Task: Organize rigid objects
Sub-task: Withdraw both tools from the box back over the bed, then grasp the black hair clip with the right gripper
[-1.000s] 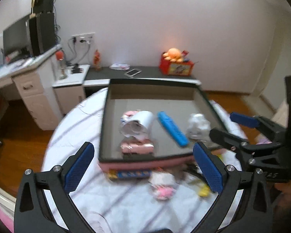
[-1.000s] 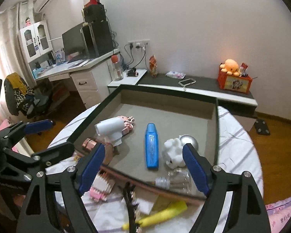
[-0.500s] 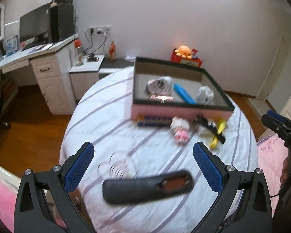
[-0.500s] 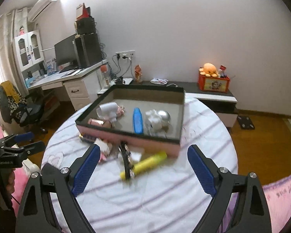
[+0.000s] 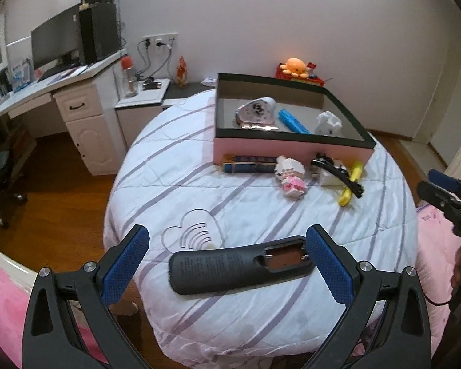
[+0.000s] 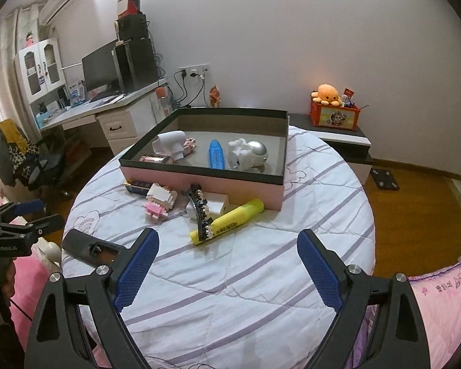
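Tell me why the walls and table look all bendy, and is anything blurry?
Left wrist view: the fisheye lens bows the wall and darkens the corners; the black remote and pink box look sharp. Right wrist view: same bending, nothing blurry, a soft shine on the yellow highlighter.

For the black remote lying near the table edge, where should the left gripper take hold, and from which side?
Grip the black remote across its narrow width at mid-body, coming down from above. It lies flat with its long axis crossing between the open left gripper pads, so the wrist probably has to turn first. Avoid the open battery bay end.
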Tool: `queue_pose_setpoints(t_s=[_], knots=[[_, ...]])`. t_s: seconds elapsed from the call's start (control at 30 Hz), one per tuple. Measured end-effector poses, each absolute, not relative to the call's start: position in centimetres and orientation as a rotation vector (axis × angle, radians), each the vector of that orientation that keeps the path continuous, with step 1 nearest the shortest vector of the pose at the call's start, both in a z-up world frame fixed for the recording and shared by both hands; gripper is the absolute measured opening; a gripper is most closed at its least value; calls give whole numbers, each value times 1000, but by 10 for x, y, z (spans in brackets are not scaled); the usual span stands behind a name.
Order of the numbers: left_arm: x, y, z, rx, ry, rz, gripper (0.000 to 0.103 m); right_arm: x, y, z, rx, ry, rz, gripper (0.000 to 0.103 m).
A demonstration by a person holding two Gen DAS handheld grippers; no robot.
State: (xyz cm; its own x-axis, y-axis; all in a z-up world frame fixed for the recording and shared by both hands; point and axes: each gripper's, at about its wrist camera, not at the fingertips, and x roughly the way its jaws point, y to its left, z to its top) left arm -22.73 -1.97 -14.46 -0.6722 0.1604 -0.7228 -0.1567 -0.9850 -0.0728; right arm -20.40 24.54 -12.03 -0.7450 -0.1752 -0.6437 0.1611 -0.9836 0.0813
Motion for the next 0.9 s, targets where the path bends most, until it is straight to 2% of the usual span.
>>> queue_pose_setpoints(t_s=[0.47,0.57,0.6,0.7,0.73,0.8,0.9], knots=[[-244,-5,-173,-1293,66,2663,103,-253,201,-160,1071,177,-2670,91],[-246,-4,-178,-1308,81,2651,103,-267,193,-169,1107,202,-2646,79],[-247,-3,-180,-1317,87,2644,103,-269,192,-172,1120,207,-2636,70],[-250,-2,-182,-1328,99,2639,103,-282,188,-183,1184,219,-2591,54],[-251,-2,-183,-1330,97,2635,103,-284,186,-185,1185,231,-2594,52],[-254,-1,-185,-1337,98,2630,103,-286,186,-187,1195,224,-2582,41],[-258,1,-190,-1358,108,2619,103,-288,185,-186,1196,244,-2591,34]])
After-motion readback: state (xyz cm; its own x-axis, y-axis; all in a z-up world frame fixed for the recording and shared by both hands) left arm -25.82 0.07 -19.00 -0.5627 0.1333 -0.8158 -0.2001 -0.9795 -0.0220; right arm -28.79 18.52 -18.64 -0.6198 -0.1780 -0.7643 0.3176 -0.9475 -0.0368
